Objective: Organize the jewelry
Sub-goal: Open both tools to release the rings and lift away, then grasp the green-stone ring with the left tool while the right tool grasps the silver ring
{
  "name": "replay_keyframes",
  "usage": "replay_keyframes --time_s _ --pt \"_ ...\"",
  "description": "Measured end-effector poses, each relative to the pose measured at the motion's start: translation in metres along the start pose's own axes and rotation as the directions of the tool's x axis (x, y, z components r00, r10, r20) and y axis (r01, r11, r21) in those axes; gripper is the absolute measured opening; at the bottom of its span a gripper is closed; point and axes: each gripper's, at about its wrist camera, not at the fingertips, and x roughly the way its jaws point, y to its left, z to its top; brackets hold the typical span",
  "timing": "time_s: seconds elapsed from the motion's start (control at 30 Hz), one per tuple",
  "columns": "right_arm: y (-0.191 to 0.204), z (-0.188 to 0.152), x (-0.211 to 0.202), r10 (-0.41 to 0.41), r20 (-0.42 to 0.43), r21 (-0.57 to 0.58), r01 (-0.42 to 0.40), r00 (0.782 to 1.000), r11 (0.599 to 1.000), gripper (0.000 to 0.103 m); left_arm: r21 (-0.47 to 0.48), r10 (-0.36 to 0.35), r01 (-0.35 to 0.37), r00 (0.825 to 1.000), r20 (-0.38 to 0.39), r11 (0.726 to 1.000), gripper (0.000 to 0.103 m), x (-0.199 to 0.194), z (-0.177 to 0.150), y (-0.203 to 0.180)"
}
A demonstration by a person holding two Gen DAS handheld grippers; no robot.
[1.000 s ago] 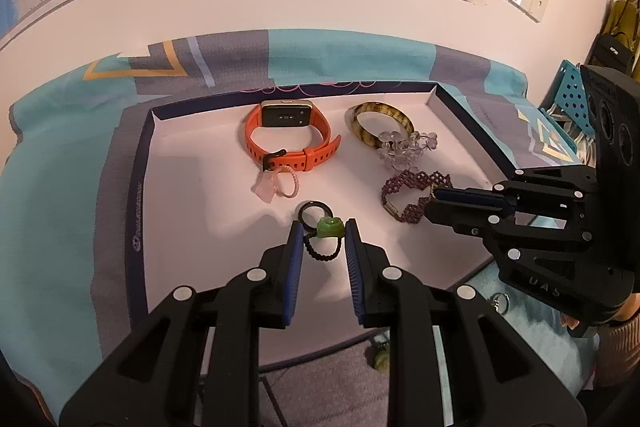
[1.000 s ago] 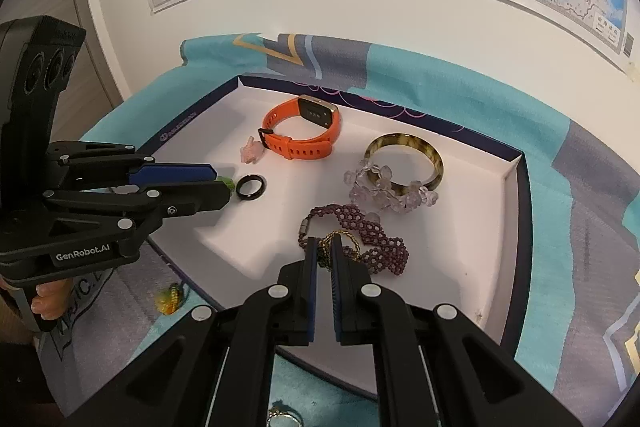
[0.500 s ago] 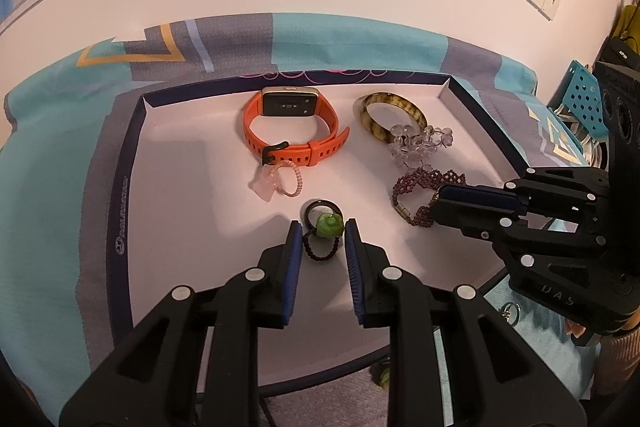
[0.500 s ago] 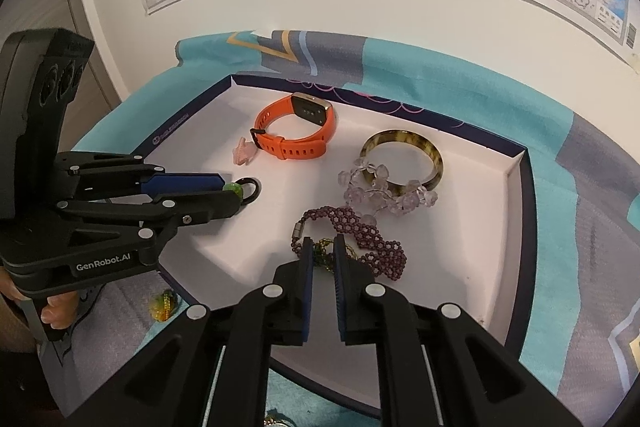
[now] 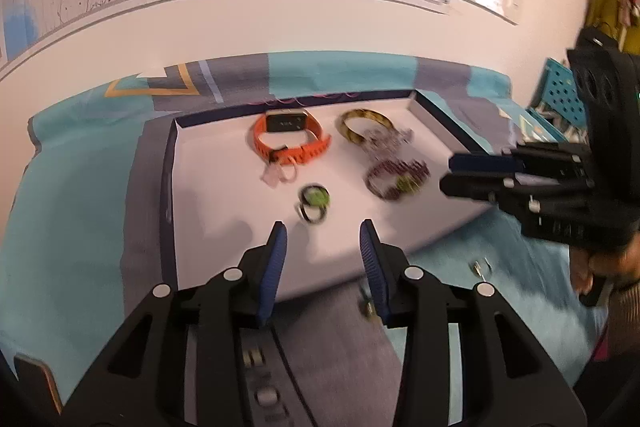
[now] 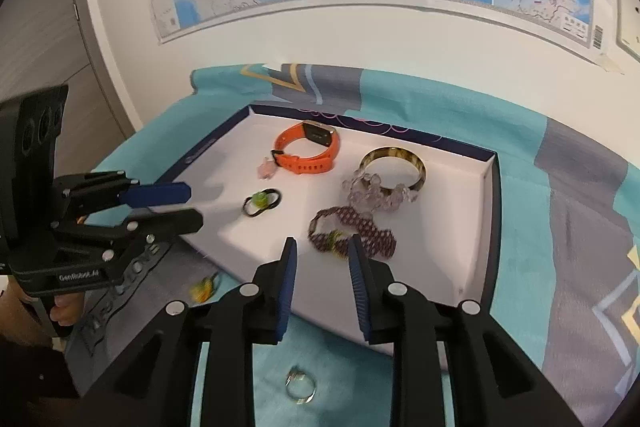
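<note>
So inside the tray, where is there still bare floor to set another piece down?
The tray is bare along its left wall, left of the orange watch and green-bead ring, and down its right side, right of the purple beaded bracelet. It is crowded where the crystal bracelet overlaps the tortoiseshell bangle.

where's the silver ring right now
In the right wrist view the silver ring lies on the teal cloth, outside the white tray, just below the open right gripper.
</note>
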Motion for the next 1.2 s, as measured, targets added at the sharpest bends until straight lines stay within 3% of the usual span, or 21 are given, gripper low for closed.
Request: replay_keyframes --time_s 0.23,0.6,0.9,1.07,1.2 --pt "0.012 -0.023 -0.022 0.025 0.005 -0.001 -0.025 1.0 1.0 0.034 0.065 -0.039 0.041 0.999 -0.02 0.997 0.041 -0.018 -0.03 -0.018" --pt "0.005 -0.062 -0.023 0.026 -0.049 0.071 -0.022 0.998 0.997 0.039 0.072 -0.074 0.082 0.991 -0.107 0.994 0.041 0.007 -0.037 -0.029" --pt "0.005 -0.067 -0.02 0.036 -0.055 0.081 -0.031 0.998 0.996 0.04 0.064 -0.065 0.075 0.988 -0.14 0.995 0.03 0.021 -0.032 -0.031" --pt "0.003 -0.067 -0.02 0.035 -0.058 0.091 -0.03 0.998 0.995 0.04 0.07 -0.054 0.065 0.988 -0.143 0.995 0.017 0.022 -0.033 -0.033" --pt "0.005 -0.068 -0.018 0.031 -0.066 0.086 -0.025 0.997 0.996 0.041 0.061 -0.06 0.07 0.988 -0.141 0.996 0.017 0.02 -0.035 -0.032"
